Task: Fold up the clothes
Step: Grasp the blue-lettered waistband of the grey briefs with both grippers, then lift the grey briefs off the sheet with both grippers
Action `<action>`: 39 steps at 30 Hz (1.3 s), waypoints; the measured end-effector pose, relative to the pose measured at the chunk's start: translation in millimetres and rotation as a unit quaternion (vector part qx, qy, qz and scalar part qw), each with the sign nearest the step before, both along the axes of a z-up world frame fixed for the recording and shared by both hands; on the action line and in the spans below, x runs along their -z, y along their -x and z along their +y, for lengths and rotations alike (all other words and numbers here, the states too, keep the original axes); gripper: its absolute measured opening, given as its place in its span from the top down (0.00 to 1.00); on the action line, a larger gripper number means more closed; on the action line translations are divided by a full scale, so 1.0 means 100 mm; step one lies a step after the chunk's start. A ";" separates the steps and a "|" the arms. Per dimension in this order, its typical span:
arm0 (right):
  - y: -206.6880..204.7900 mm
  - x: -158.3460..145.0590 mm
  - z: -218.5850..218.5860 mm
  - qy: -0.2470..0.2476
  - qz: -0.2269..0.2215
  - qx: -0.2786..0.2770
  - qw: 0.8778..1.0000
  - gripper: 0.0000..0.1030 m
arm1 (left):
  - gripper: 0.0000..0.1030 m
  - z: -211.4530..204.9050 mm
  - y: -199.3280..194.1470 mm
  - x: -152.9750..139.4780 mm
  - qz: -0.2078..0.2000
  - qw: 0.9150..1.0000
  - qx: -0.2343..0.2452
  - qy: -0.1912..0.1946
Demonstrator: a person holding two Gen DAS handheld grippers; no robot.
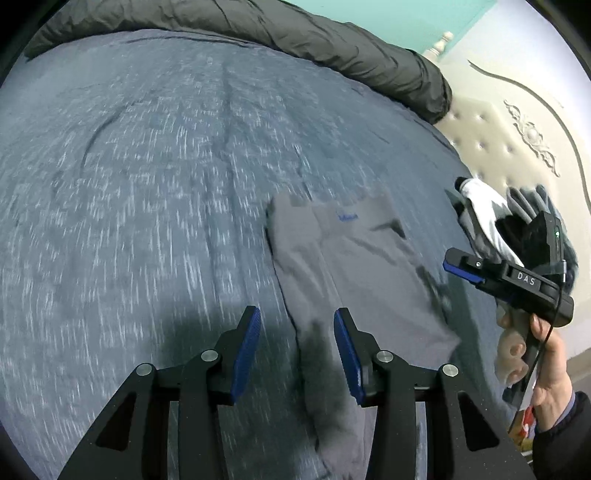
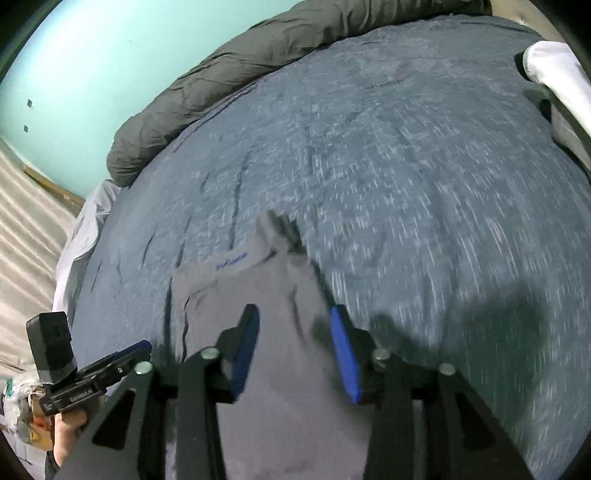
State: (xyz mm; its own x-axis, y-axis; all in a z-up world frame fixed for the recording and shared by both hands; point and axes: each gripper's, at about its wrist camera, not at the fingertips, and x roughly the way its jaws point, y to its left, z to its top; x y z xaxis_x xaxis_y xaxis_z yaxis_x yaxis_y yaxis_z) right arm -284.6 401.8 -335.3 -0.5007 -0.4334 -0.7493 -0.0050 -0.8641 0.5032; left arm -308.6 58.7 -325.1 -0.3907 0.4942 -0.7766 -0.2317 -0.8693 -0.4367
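Grey folded garment [image 1: 354,266] on bed, below both spread, empty hand-held grippers, left [image 1: 297,354], right [image 2: 295,350]

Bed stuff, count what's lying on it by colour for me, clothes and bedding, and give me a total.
Grey: 1, the folded grey garment with blue lettering
Dark, near black: 1, the rumpled duvet along the far edge
White: 1, the white cloth in the clothes pile by the headboard; the pile's other pieces are too blurred to count
Total: 3

A home bedroom: blue-covered bed [image 1: 147,184], tufted headboard [image 1: 491,147], dark duvet [image 1: 295,33].
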 end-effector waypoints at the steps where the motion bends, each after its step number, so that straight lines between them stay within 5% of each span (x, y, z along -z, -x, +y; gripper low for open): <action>1: 0.07 0.00 -0.01 0.001 -0.002 -0.002 1.000 0.59 | 0.56 0.01 0.06 0.01 -0.001 1.000 0.000 0.000; 14: 0.79 0.08 -0.28 -0.033 -0.023 -0.061 0.997 0.59 | 0.56 0.04 0.51 0.21 -0.022 0.999 -0.011 -0.031; 31: 1.10 0.34 -0.58 -0.094 -0.031 -0.144 0.985 0.55 | 0.57 0.14 0.73 0.32 -0.017 0.999 0.003 -0.044; 39: 1.11 0.37 -0.58 -0.103 -0.021 -0.167 0.980 0.76 | 0.77 0.16 0.76 0.34 -0.012 0.999 0.004 -0.044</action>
